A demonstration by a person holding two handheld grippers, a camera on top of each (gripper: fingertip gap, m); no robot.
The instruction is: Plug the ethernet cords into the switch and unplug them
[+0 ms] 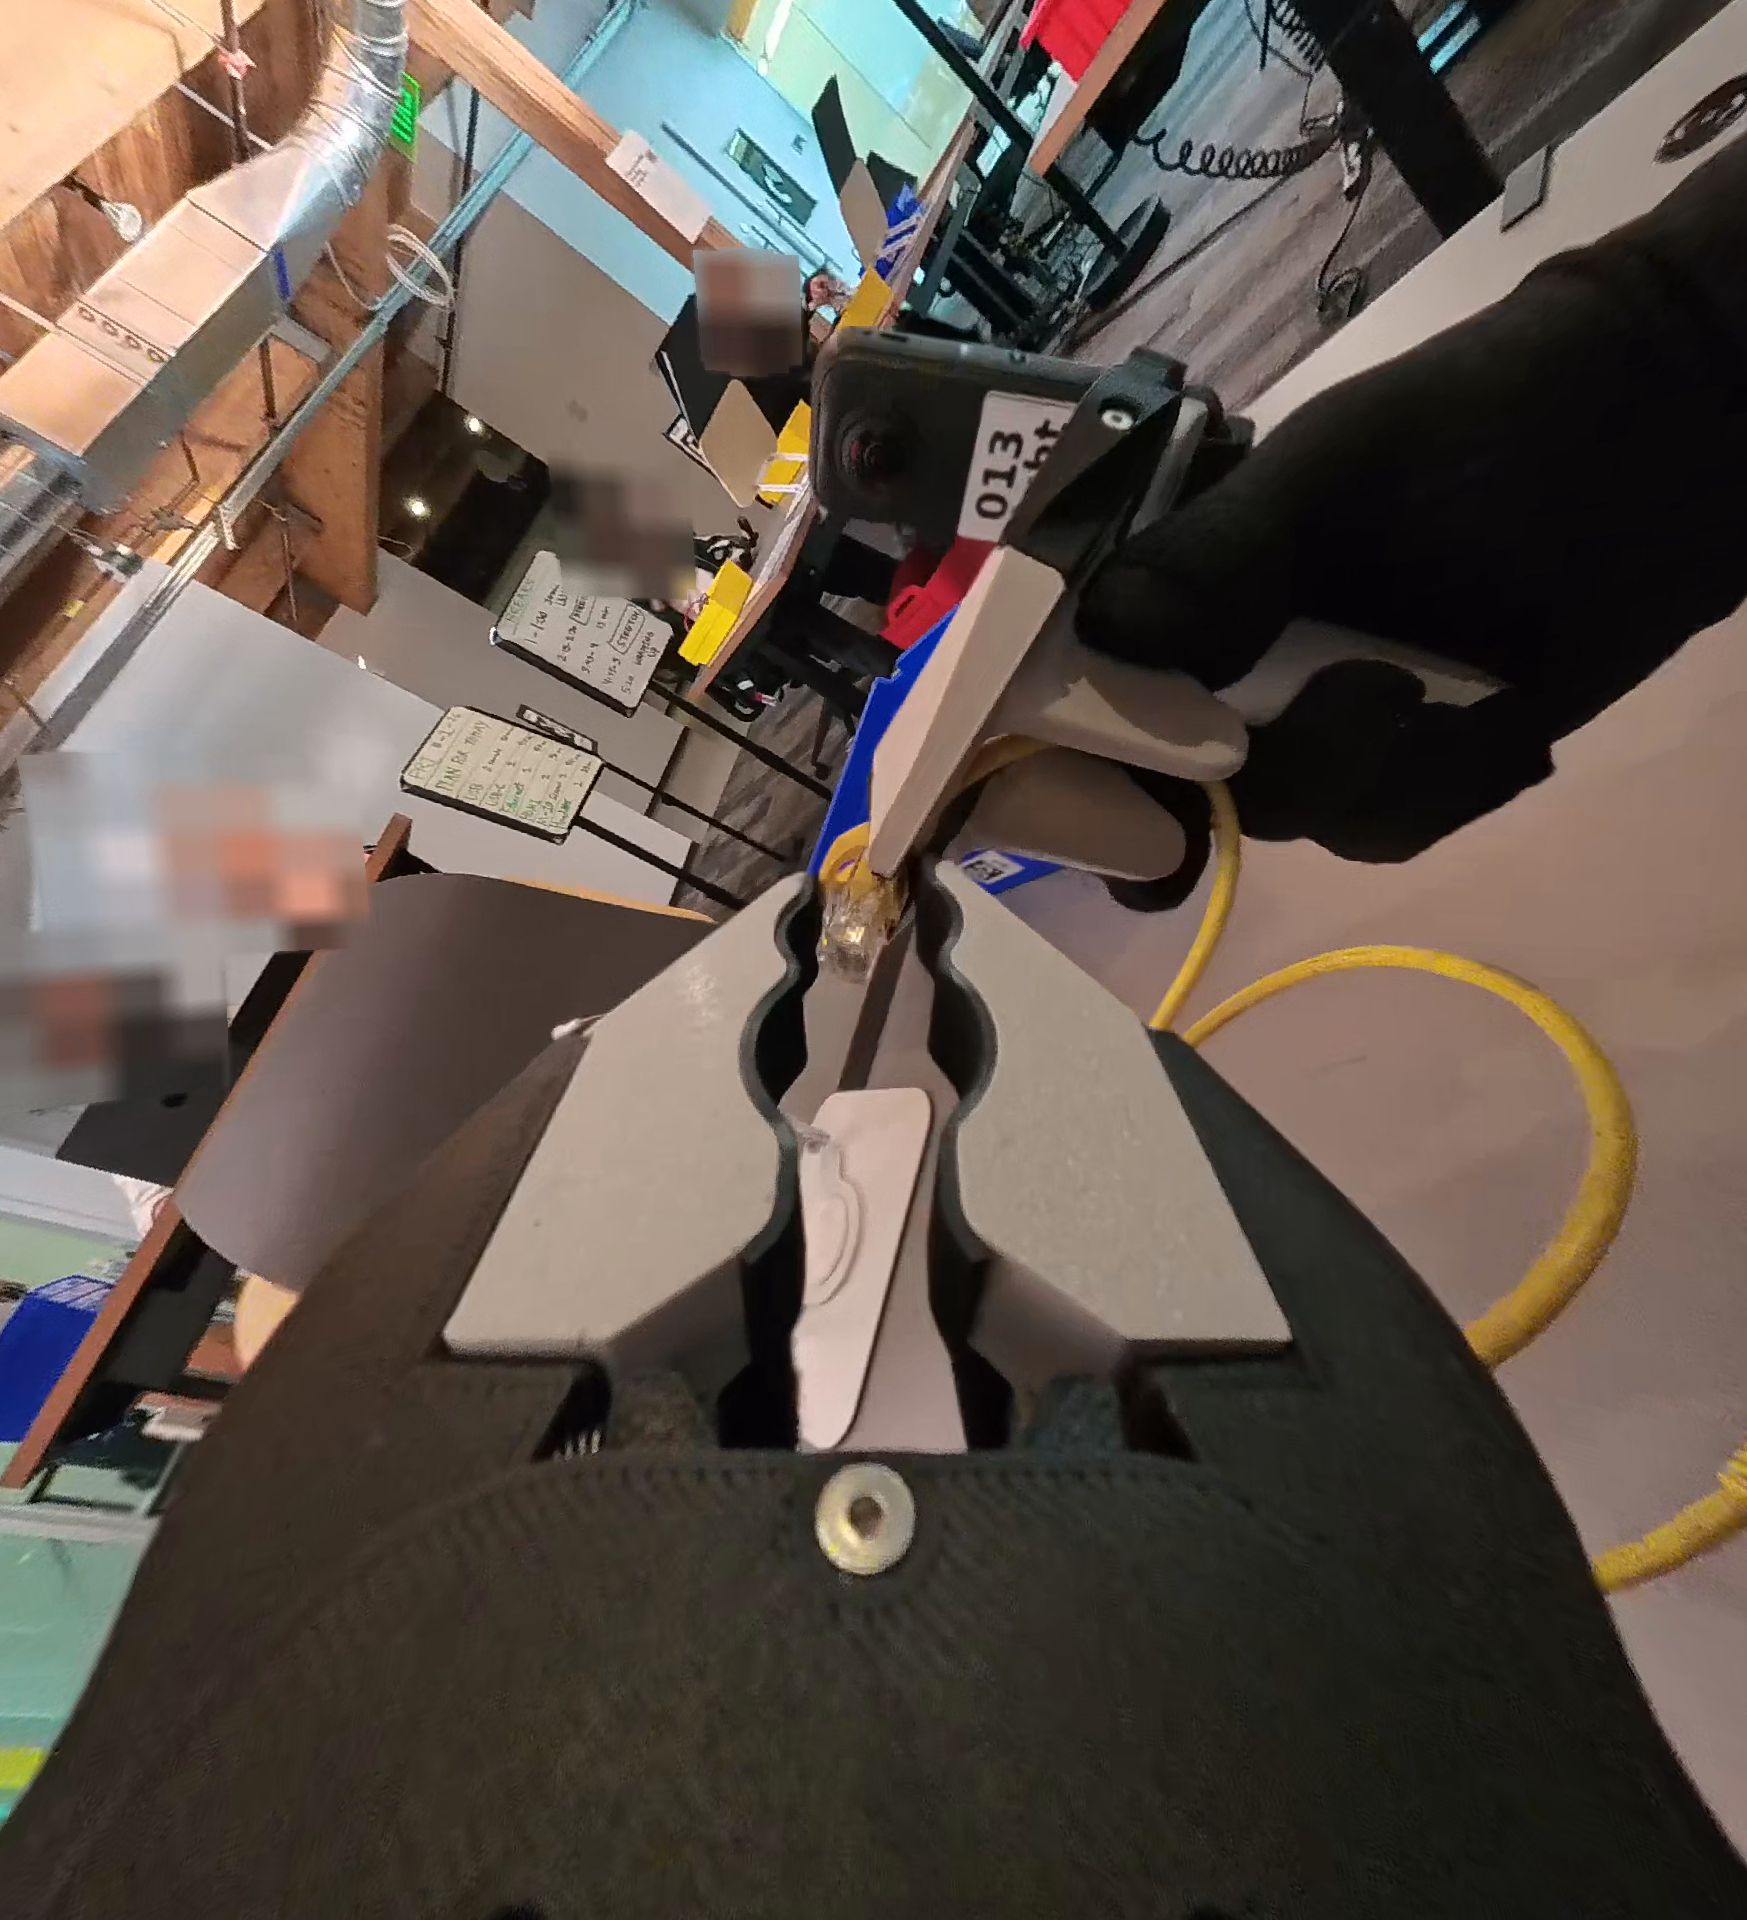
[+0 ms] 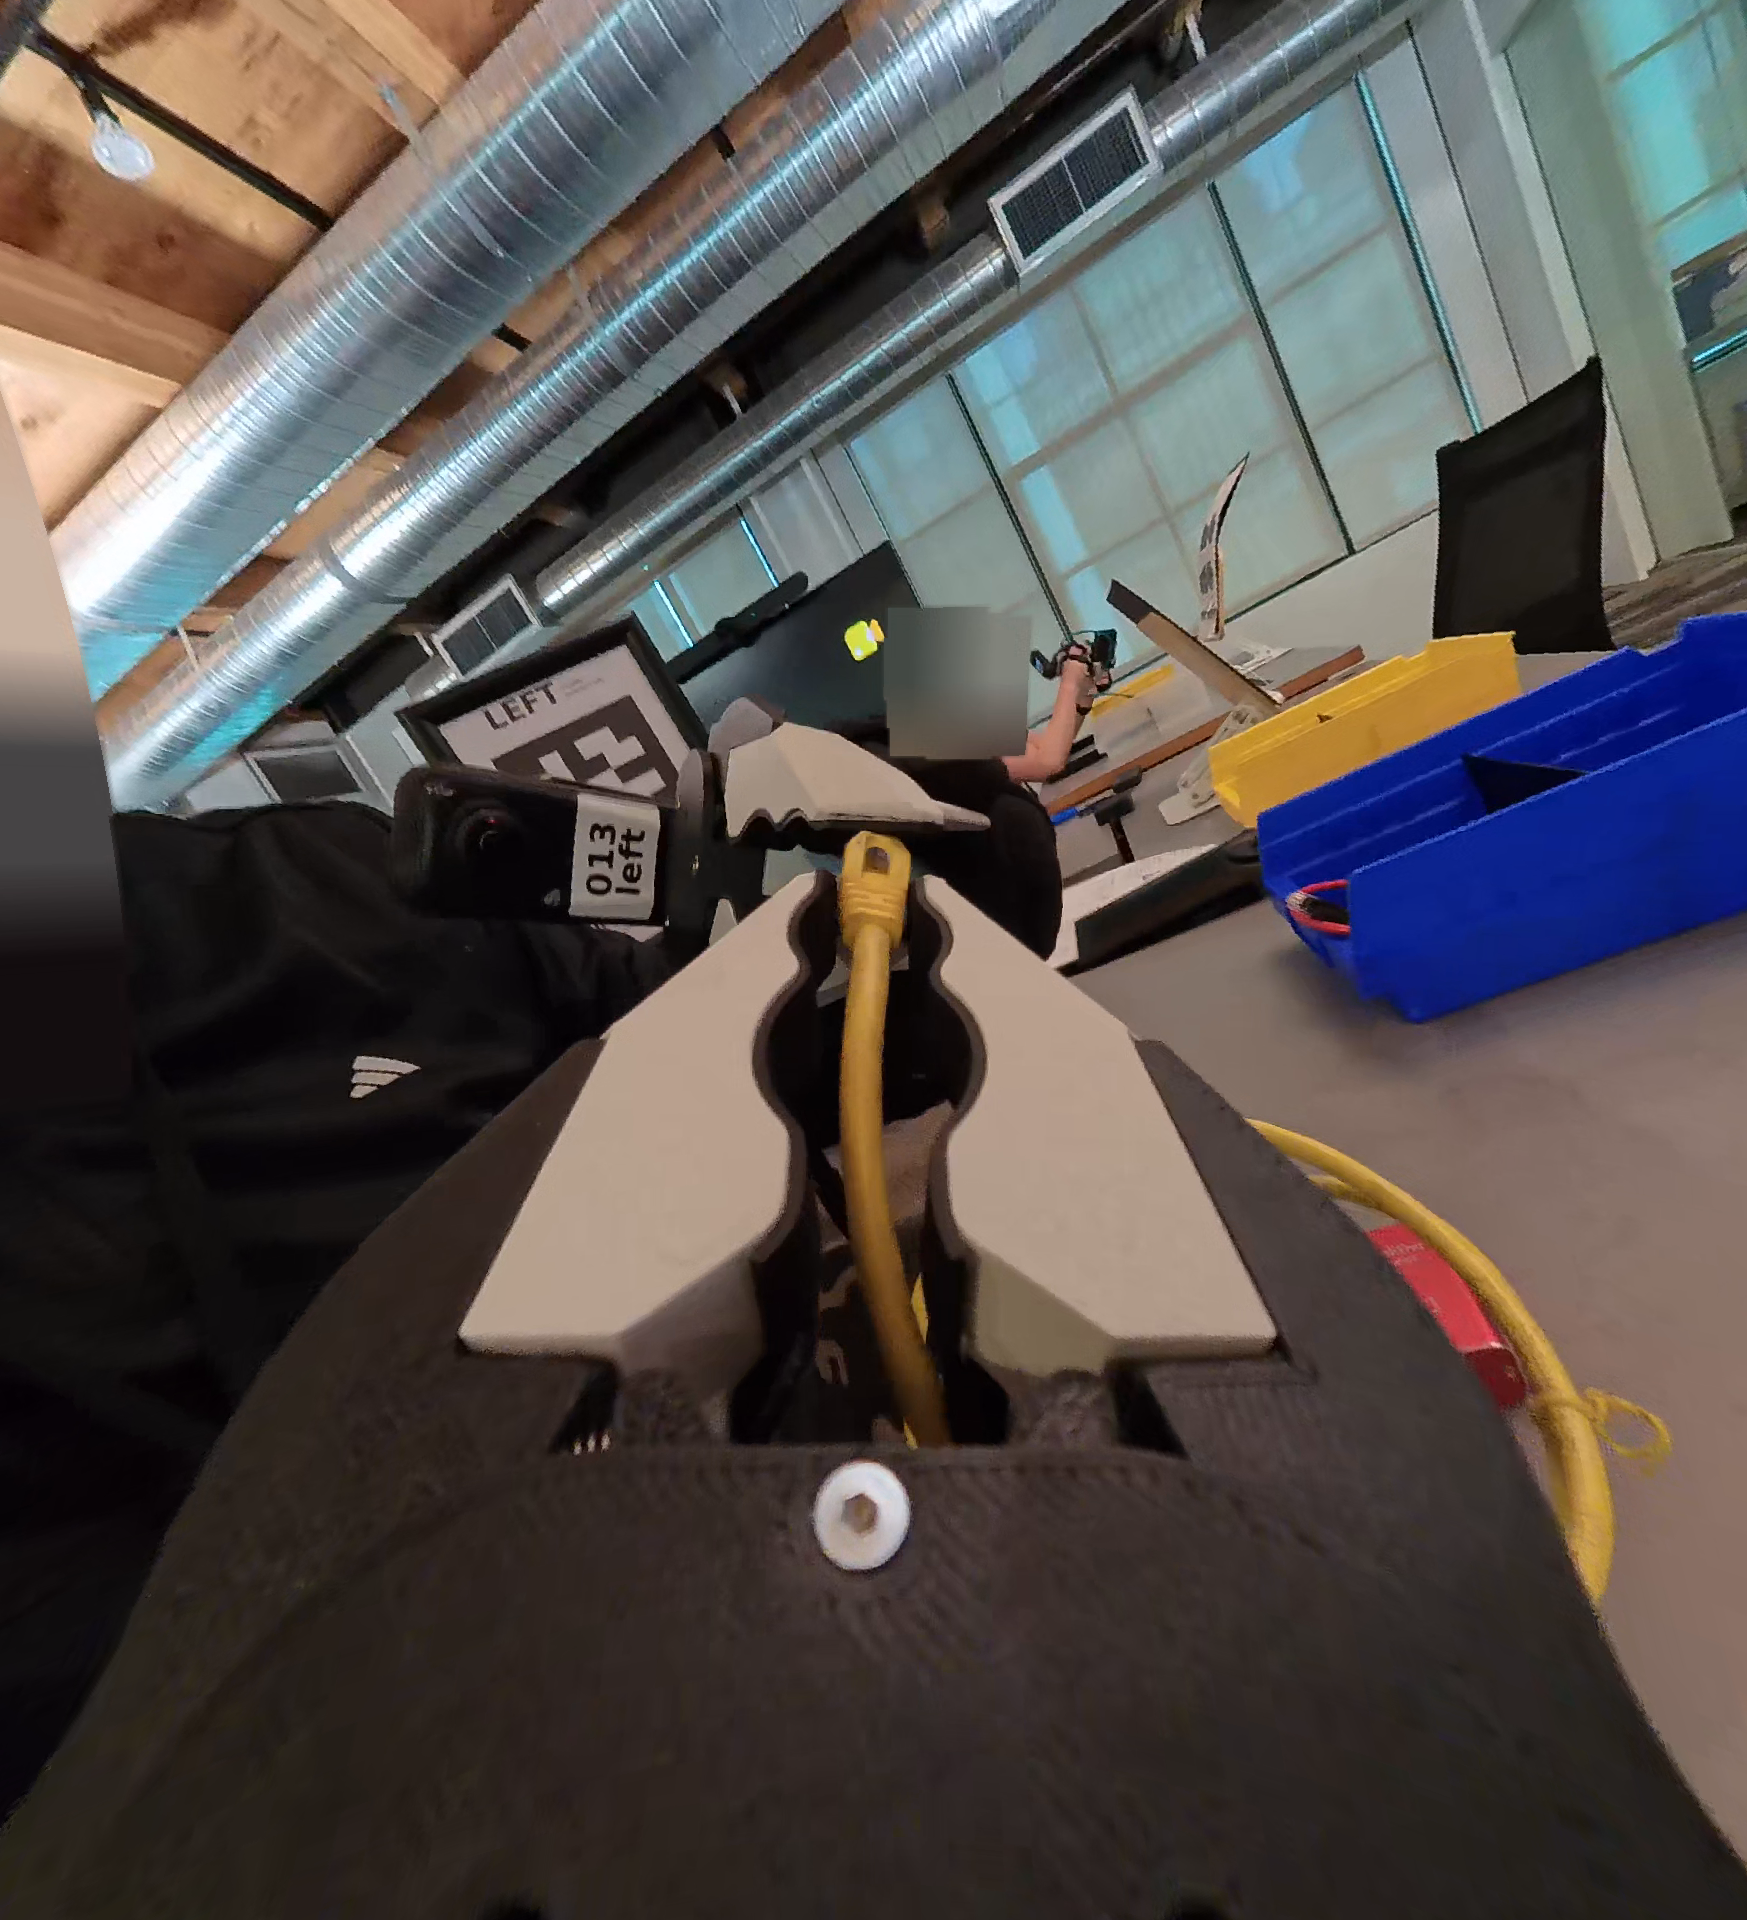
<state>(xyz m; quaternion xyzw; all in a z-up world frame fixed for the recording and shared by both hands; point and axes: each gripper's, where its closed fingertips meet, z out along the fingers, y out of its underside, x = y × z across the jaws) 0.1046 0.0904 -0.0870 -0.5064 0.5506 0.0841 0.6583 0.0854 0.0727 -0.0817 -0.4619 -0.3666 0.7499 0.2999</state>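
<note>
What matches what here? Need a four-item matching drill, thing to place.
Things:
1. yellow cord plug
2. blue bin
3. grey switch
4. red box

Places:
A. clamped in the left tongs
B. on the table, next to the yellow bin
C. gripped in the right tongs
D. on the table, under a loop of the yellow cord

Pairs: 1-C, 2-B, 3-A, 4-D
</note>
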